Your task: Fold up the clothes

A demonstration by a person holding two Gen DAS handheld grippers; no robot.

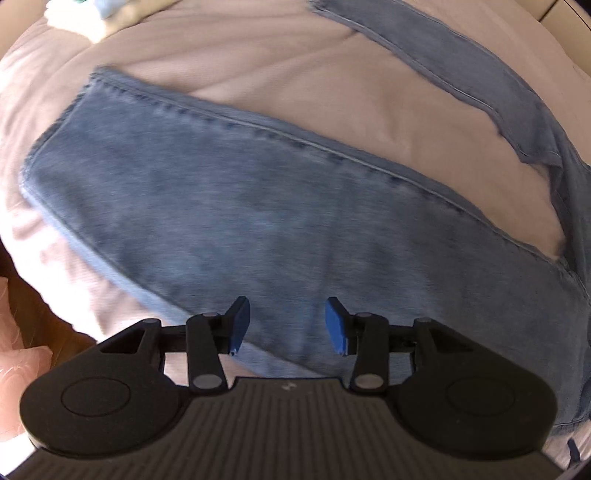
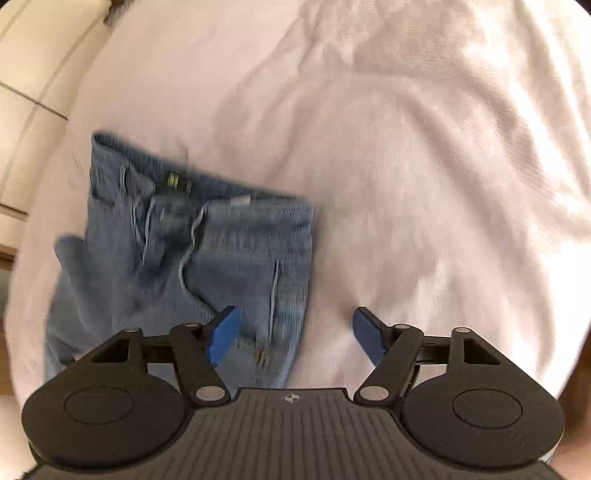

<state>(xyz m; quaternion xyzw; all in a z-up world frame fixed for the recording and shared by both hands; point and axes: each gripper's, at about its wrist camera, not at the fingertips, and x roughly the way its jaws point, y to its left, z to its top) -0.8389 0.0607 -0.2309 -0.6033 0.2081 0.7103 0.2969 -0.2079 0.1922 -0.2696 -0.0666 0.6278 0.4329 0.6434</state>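
A pair of blue jeans lies spread on a pale pink bedspread. In the left wrist view one leg (image 1: pixel 229 206) runs from upper left to lower right, and the other leg (image 1: pixel 436 62) stretches along the upper right. My left gripper (image 1: pixel 288 325) hovers over the near leg, open, with nothing pinched between its blue pads. In the right wrist view the waistband end of the jeans (image 2: pixel 192 243) lies at centre left, with belt loops and a dark label showing. My right gripper (image 2: pixel 295 332) stands open wide above the jeans' right edge, with no cloth between its pads.
The bedspread (image 2: pixel 424 166) has loose wrinkles to the right of the jeans. A small pile of light cloth (image 1: pixel 99 14) sits at the far top left. A pink item (image 1: pixel 14 332) and brown floor show past the bed's left edge. A pale wall panel (image 2: pixel 33 74) borders the bed.
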